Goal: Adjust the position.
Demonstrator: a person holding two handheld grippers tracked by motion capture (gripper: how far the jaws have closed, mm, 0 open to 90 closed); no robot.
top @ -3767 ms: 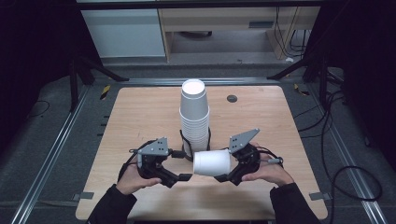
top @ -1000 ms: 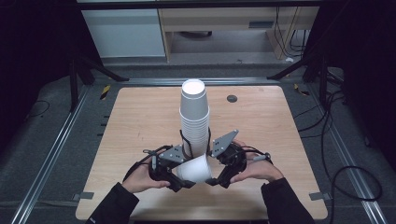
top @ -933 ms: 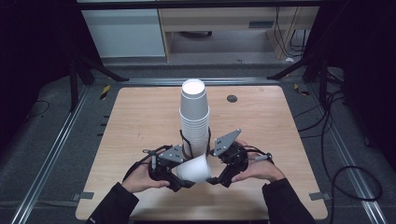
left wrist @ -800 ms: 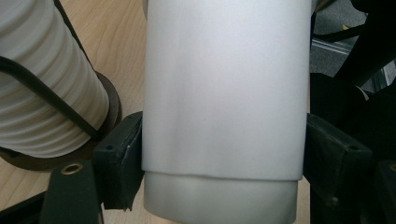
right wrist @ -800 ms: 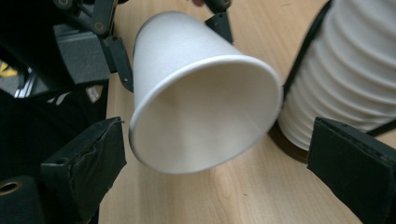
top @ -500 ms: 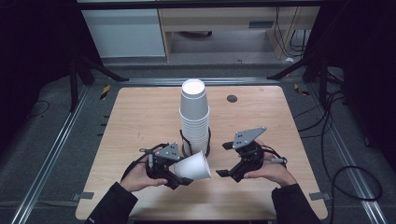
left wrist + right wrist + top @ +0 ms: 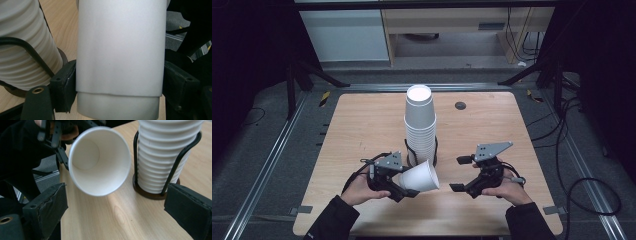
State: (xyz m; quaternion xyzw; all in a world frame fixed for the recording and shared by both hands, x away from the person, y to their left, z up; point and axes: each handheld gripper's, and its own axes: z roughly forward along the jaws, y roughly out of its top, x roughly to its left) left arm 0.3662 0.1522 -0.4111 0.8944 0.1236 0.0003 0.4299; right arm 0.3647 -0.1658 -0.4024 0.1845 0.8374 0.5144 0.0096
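The left gripper (image 7: 404,187) is clamped on a single white paper cup (image 7: 419,176), pads pressing the cup's wall near its base on both sides in the left gripper view (image 7: 117,50). The cup lies tipped on its side, mouth facing away from the left hand (image 7: 359,190) toward the right gripper (image 7: 460,173), held clear of the table (image 7: 362,120) just in front of the cup stack (image 7: 420,125). The left forearm enters from the near edge, dark sleeve, hand wrapped round the gripper body, cable looping back behind it. The right gripper sits well to the right of the cup stack, jaws spread wide with nothing between them, both black pads aimed at the cup's open mouth in the right gripper view (image 7: 100,160). The right hand (image 7: 504,187) holds it low over the wood, grey three-cornered plate on top. The cup stack is a tall upright column of nested white cups in a black wire holder (image 7: 175,162) on a round dark base, mid-table. The table is pale wood with a small dark disc (image 7: 460,105) right of the stack's top. Around it are dark floor, metal rails (image 7: 267,165), loose cables (image 7: 592,190) and a pale cabinet (image 7: 347,35) at the far side.
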